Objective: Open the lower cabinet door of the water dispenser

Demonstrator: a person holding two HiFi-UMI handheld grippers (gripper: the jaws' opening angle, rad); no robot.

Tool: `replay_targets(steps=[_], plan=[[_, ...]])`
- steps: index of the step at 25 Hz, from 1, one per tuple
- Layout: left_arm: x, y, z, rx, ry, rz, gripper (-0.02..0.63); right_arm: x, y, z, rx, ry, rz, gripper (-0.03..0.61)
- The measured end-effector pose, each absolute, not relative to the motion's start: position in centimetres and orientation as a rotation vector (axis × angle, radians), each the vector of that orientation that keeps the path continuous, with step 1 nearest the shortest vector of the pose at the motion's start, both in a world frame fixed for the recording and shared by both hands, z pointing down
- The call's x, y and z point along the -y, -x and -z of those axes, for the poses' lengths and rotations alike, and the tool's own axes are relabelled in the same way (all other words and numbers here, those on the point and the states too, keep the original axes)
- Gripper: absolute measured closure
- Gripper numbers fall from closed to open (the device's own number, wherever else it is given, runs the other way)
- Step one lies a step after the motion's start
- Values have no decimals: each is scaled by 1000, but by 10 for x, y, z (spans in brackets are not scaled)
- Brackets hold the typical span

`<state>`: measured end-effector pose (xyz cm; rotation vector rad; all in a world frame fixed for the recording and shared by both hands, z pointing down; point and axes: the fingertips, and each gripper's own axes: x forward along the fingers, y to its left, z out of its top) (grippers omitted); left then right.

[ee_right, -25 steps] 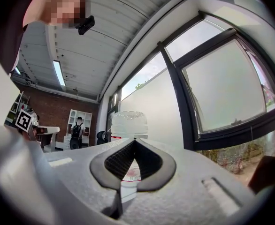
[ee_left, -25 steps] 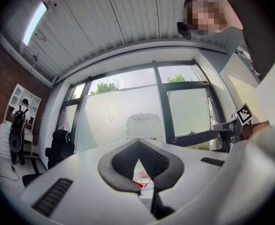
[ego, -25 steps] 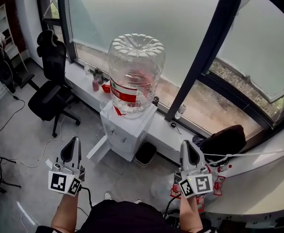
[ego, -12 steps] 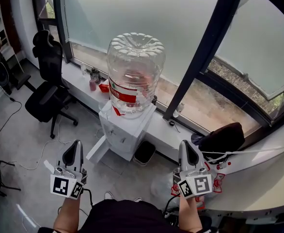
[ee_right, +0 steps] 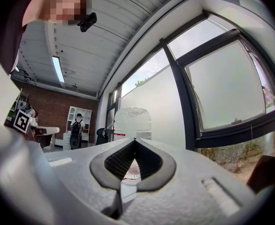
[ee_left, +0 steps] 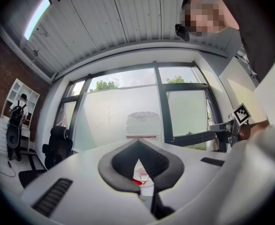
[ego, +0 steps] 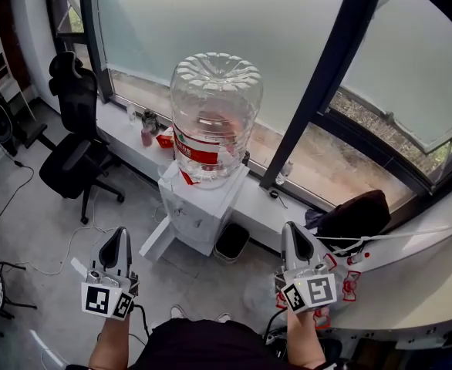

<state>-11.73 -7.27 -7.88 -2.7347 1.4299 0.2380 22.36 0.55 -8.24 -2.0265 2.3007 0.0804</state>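
Dispenser (ego: 199,206), white and squat, stands on the floor (ego: 48,214) against a low sill (ego: 122,122) beneath a tall frosted window (ego: 210,21), in the middle of the head view and well apart from the person facing it. 1 clear bottle (ego: 214,114) sits upside down on top, the position such a unit needs to feed water. Its lower door (ego: 158,241) seems to angle out from the base toward the left, apparently ajar already, though the view is too steep to be sure.

The person holds 2 grippers low and roughly level, both aimed at the dispenser, a stance that reads as a line-up before any approach. The left gripper (ego: 120,233) has its jaws together with nothing between them. The right gripper (ego: 289,228) is likewise closed and empty. Closed tips would suit hooking or nudging a door edge better than pinching it.

A small dark bin (ego: 231,243) rests just beside the dispenser at the foot of the sill. A black office chair (ego: 75,145) stands to the left on grey concrete crossed by loose cables. A dark bag (ego: 357,218) lies on a pale counter (ego: 411,284) to the right. Small bottles and a red packet line the sill behind the dispenser. Daylight fills the room through the glass.
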Motion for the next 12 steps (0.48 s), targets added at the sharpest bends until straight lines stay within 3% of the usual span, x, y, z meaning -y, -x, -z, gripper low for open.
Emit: replay_targets(steps=[12], plan=[[66, 89, 75, -1369, 2783, -235, 607, -18, -220, 72, -2342, 2011, -32, 574]])
